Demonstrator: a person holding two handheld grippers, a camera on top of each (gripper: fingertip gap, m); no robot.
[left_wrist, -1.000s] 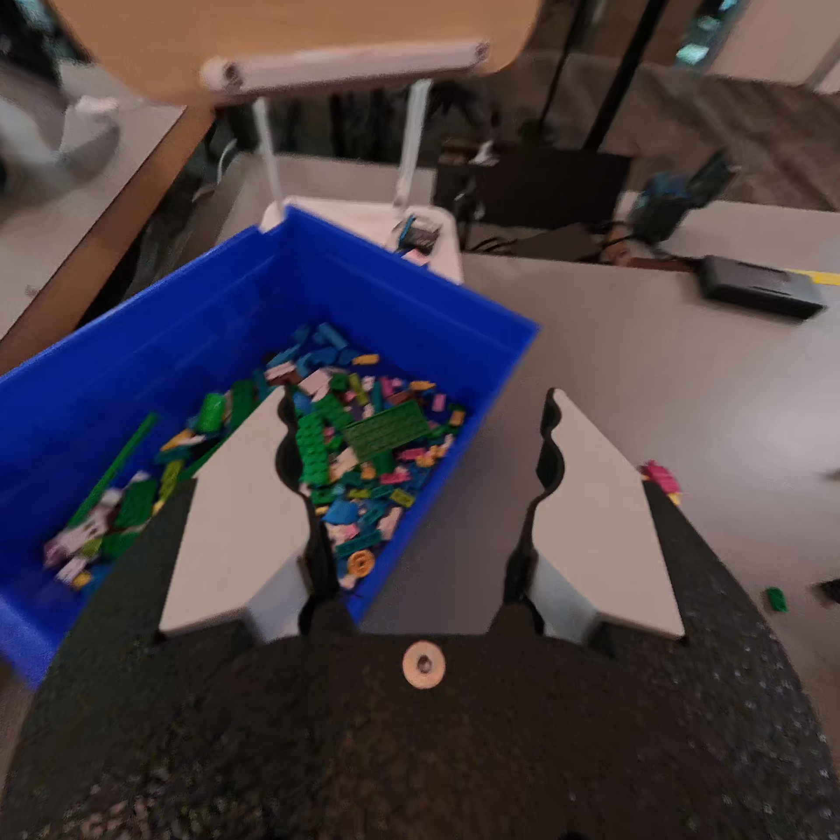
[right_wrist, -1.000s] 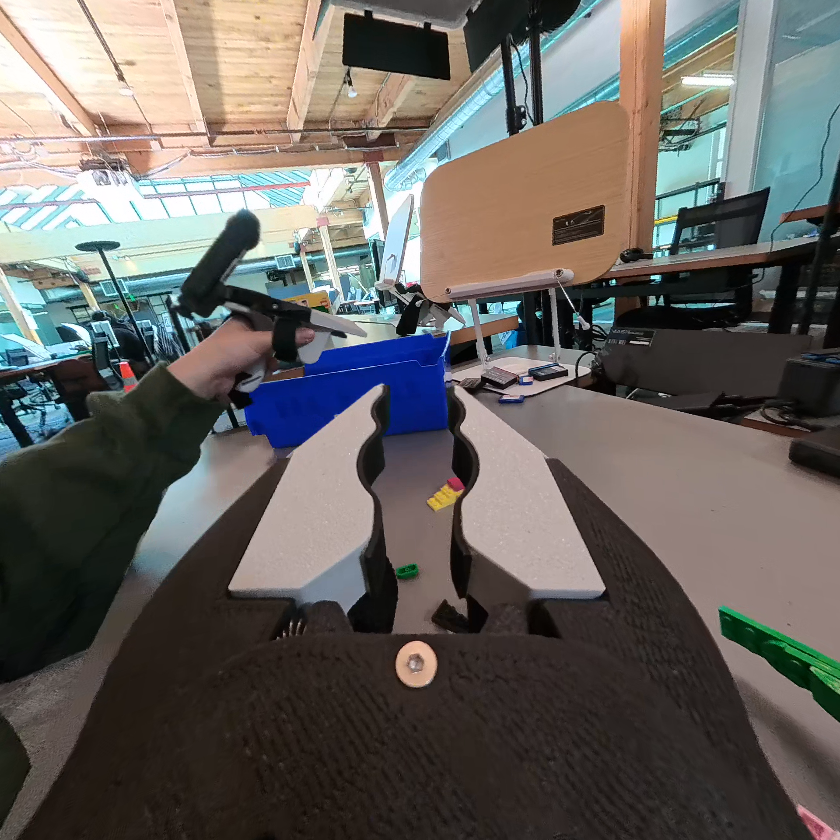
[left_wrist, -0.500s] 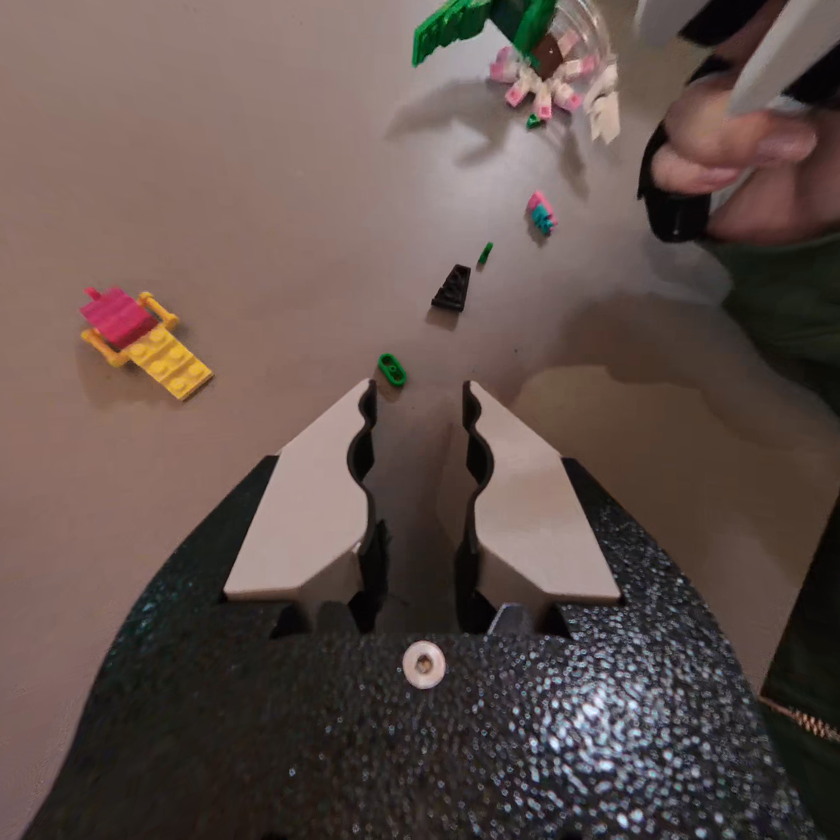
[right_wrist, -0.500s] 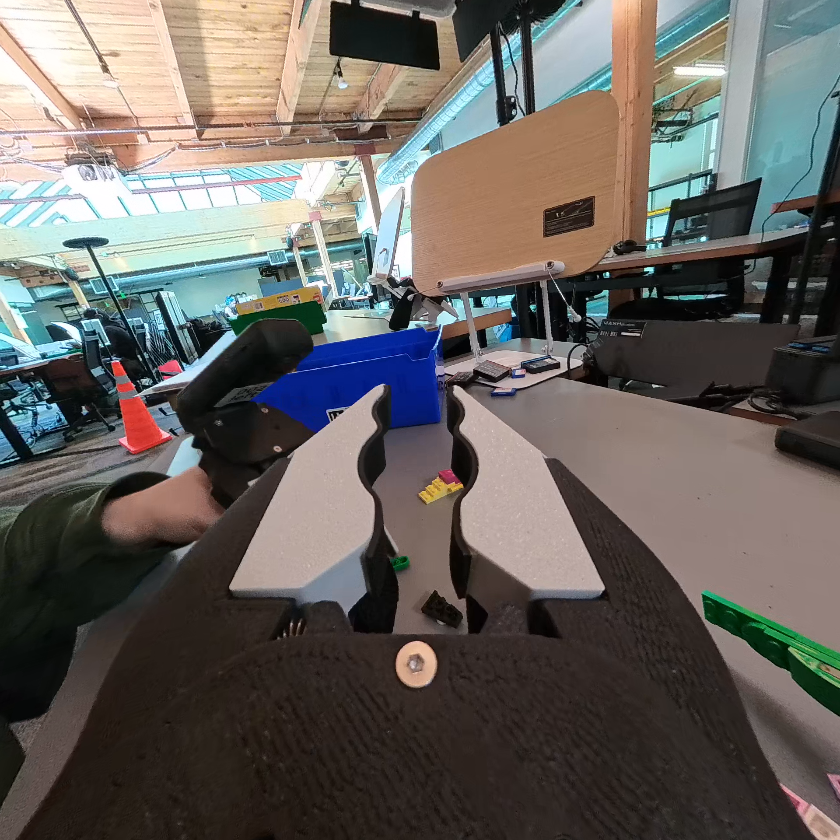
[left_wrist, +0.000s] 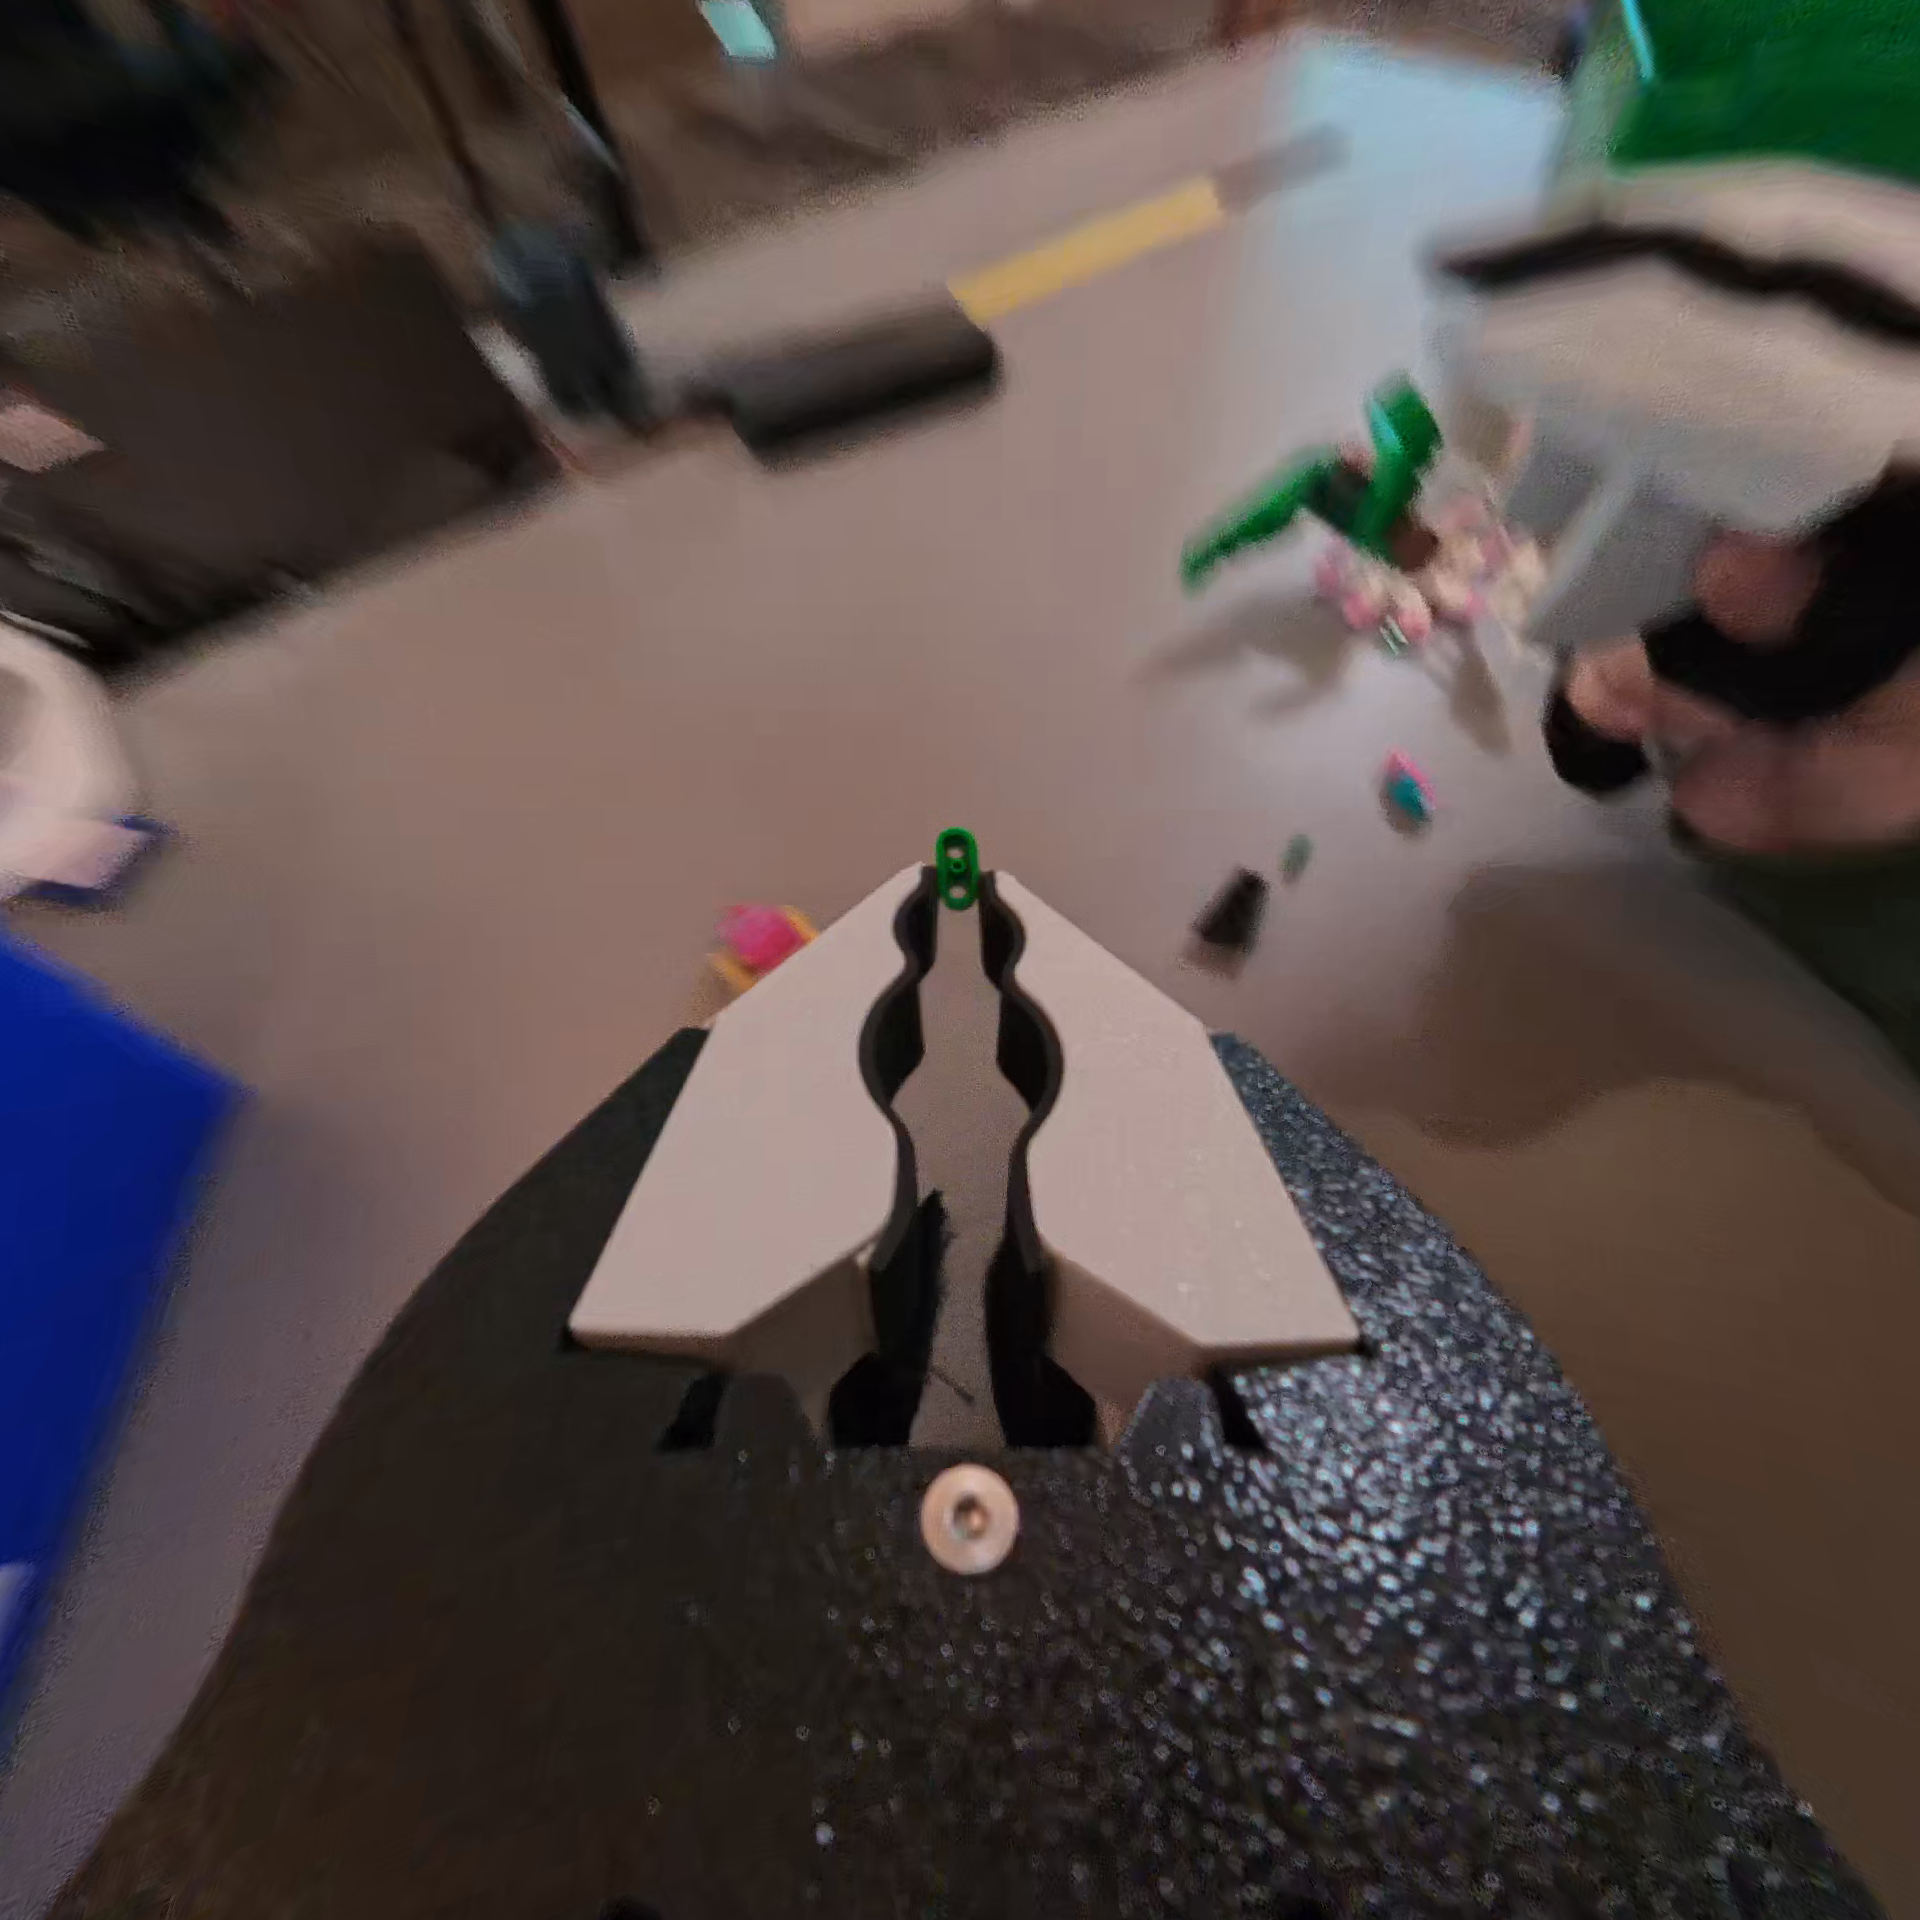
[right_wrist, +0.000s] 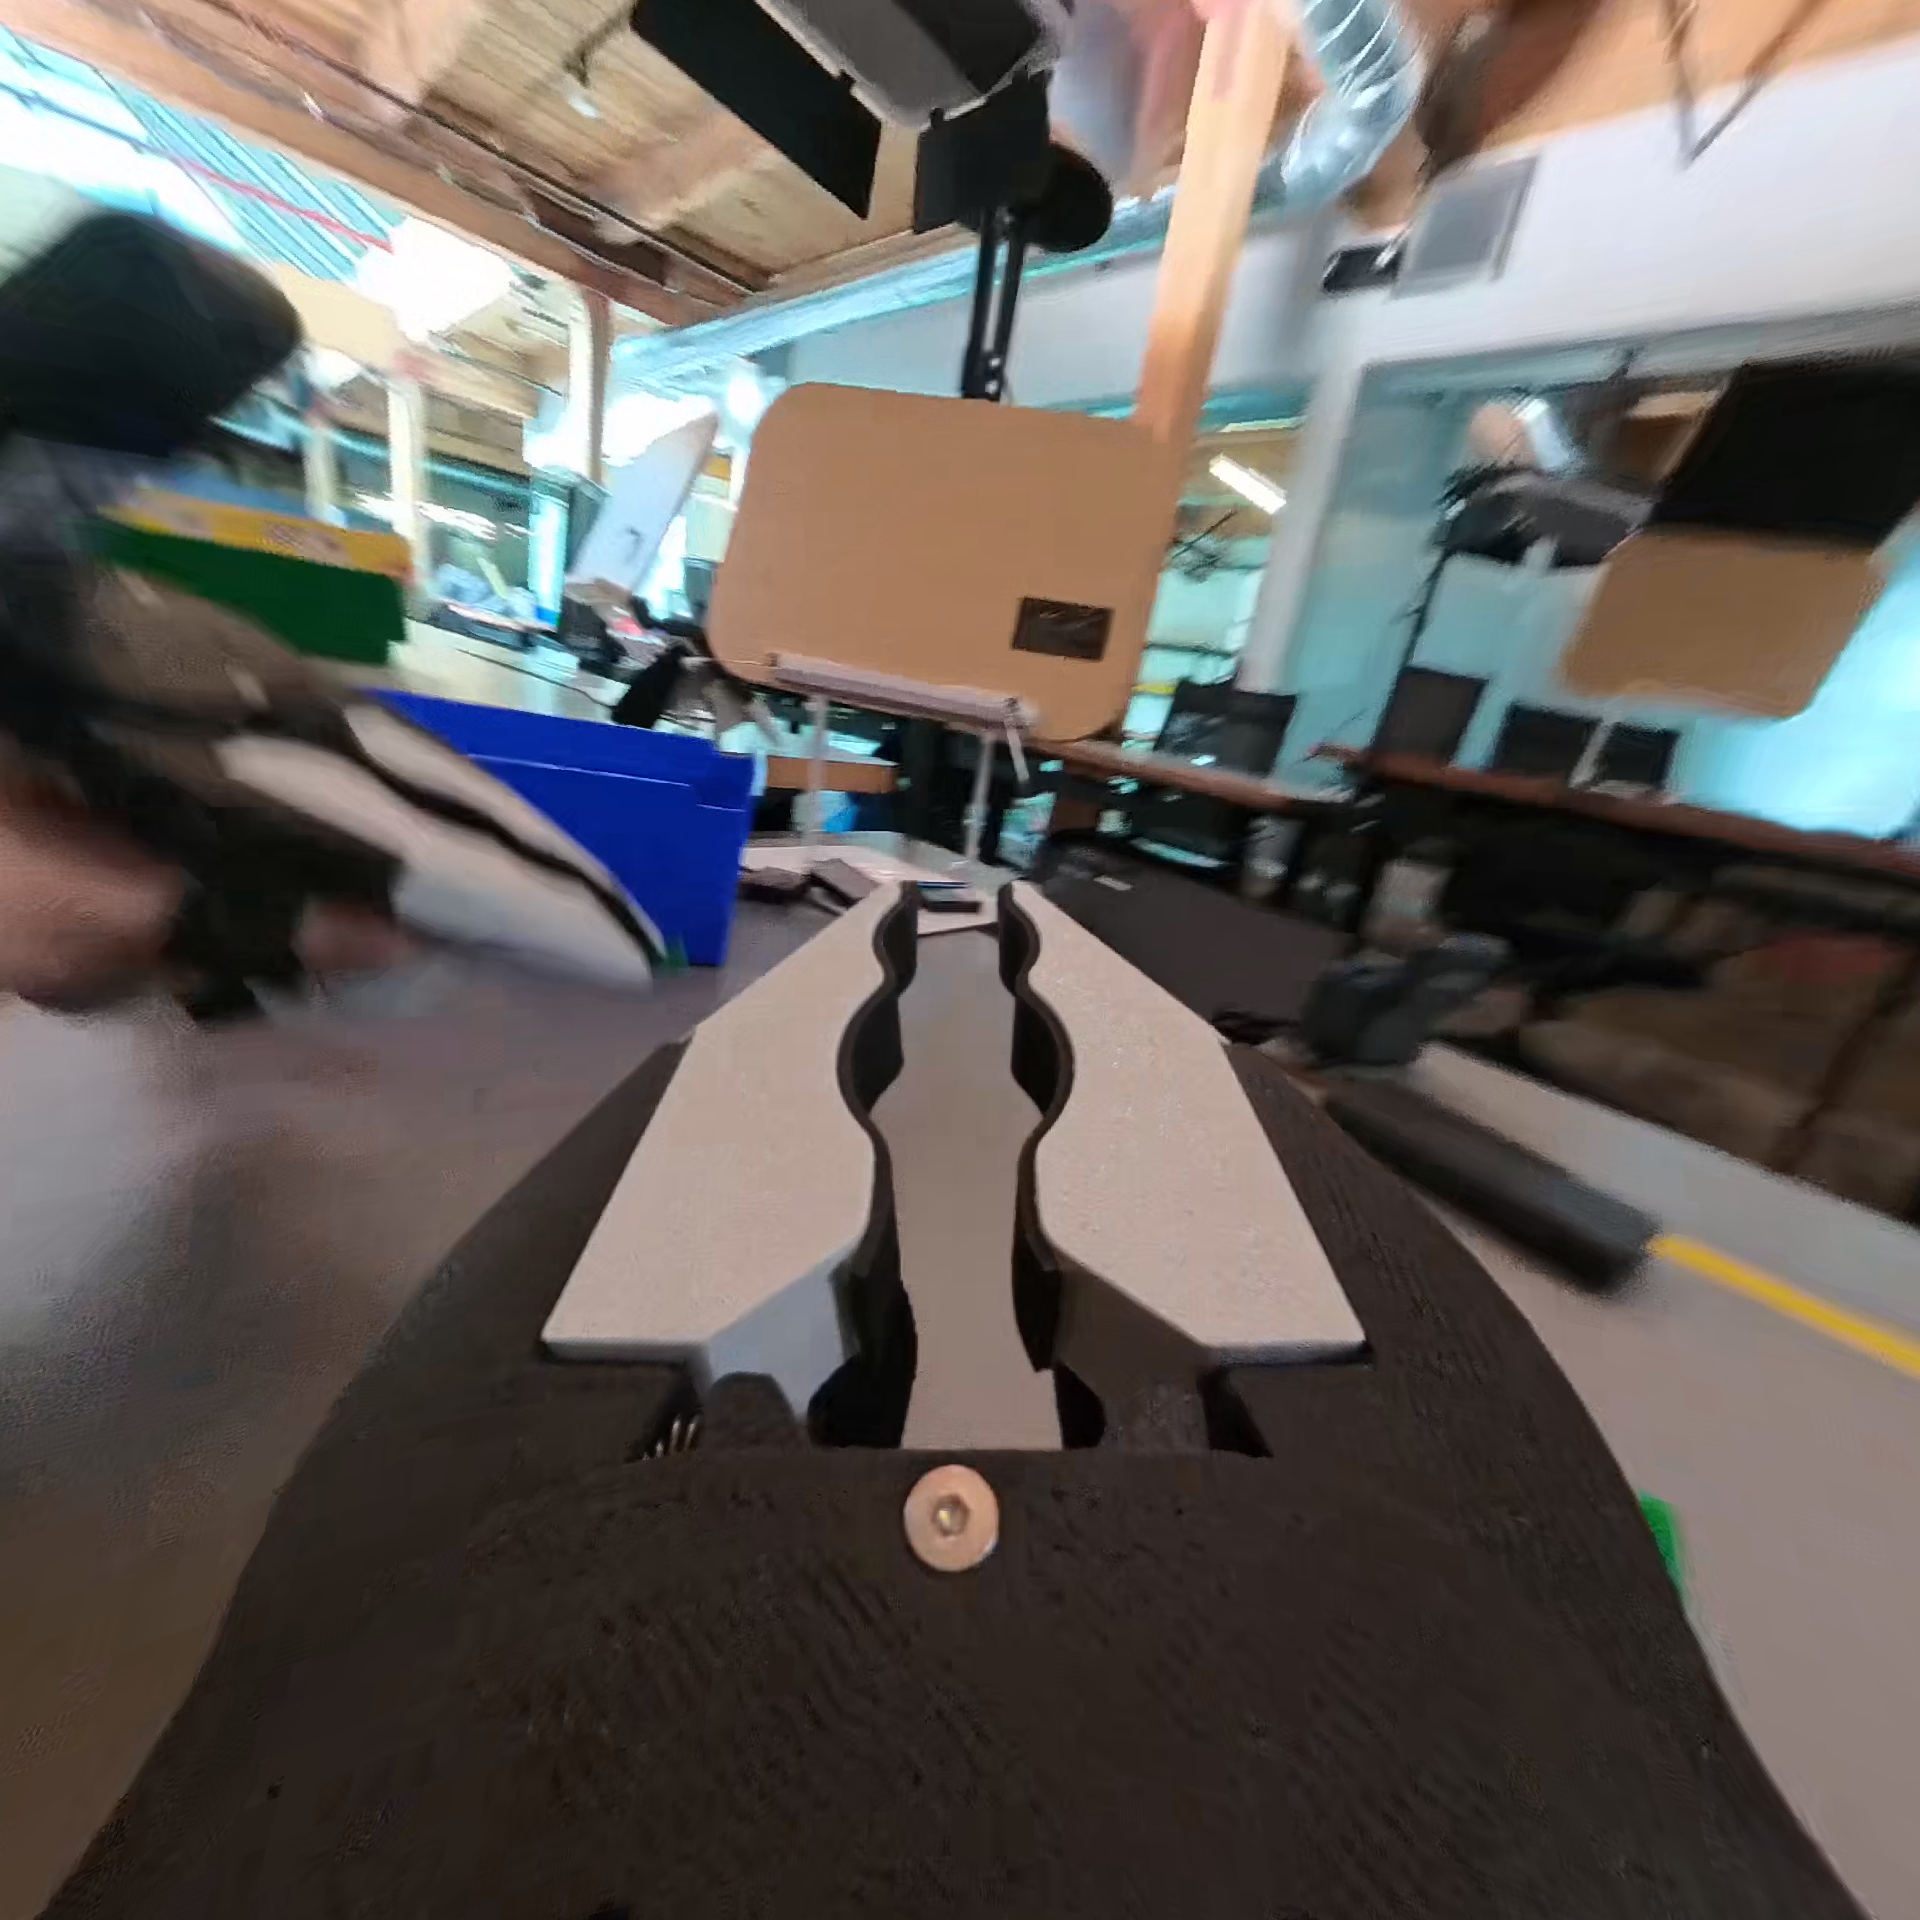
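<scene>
My left gripper is shut on a small green oval brick piece, pinched at the very tips and held above the grey table. It also shows in the right wrist view, blurred, with a person's hand behind it and the green piece at its tip. My right gripper is empty, its jaws close together with a thin gap, low over the table. It shows in the left wrist view at the upper right, held by a hand.
A blue bin stands at the left. On the table lie a pink-and-yellow piece, a black wedge, a pink-teal piece and a green model with pink bits. A wooden board on a stand is behind.
My left gripper came from over the blue bin down to the table, closed on the green oval piece and lifted it. My right gripper swung right and narrowed.
</scene>
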